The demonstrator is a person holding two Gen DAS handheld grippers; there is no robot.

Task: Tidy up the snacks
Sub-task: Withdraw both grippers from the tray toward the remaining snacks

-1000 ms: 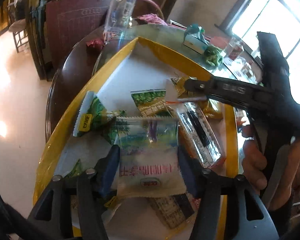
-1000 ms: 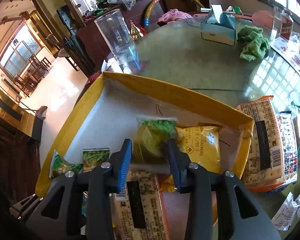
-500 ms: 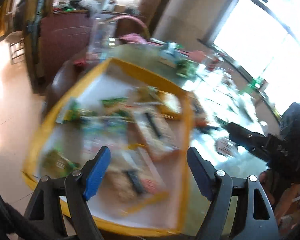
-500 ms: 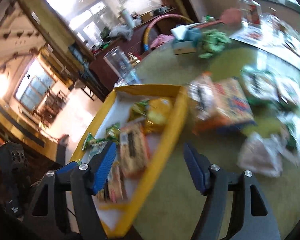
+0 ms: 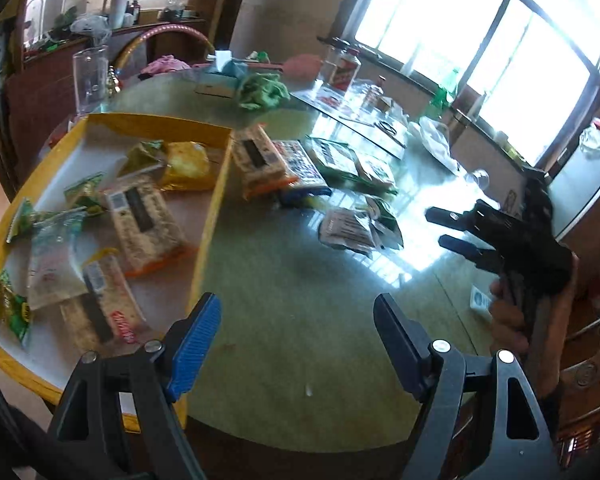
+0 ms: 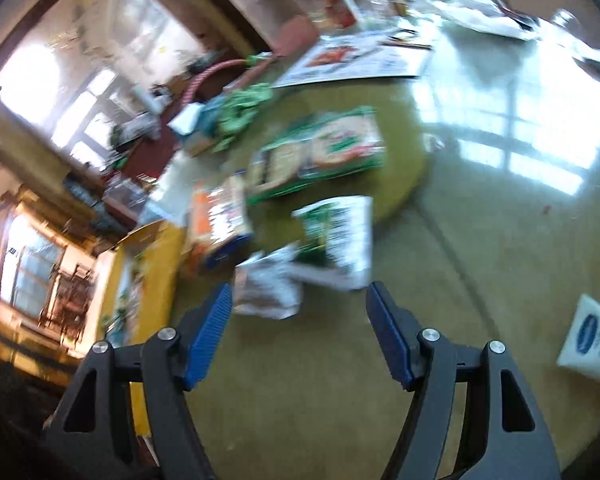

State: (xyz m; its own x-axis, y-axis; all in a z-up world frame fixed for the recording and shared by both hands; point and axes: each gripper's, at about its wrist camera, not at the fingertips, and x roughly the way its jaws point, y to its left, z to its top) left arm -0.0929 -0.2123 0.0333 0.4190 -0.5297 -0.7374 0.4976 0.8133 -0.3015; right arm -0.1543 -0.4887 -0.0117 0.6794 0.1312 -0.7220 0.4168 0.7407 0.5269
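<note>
Both claws are spread wide with nothing held. The left claw (image 5: 298, 344) is seen over the green counter (image 5: 300, 280). Shiny snack packs (image 5: 144, 220) are laid in the yellow tray (image 5: 210, 208) at 10 o'clock. More packs (image 6: 320, 156) are seen at 12 o'clock from the right claw (image 6: 298, 328).

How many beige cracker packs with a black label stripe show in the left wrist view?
3. Mid-tray pack, near-edge tray pack, and table pack just outside the yellow tray. Others may be hidden under wrappers.
</note>
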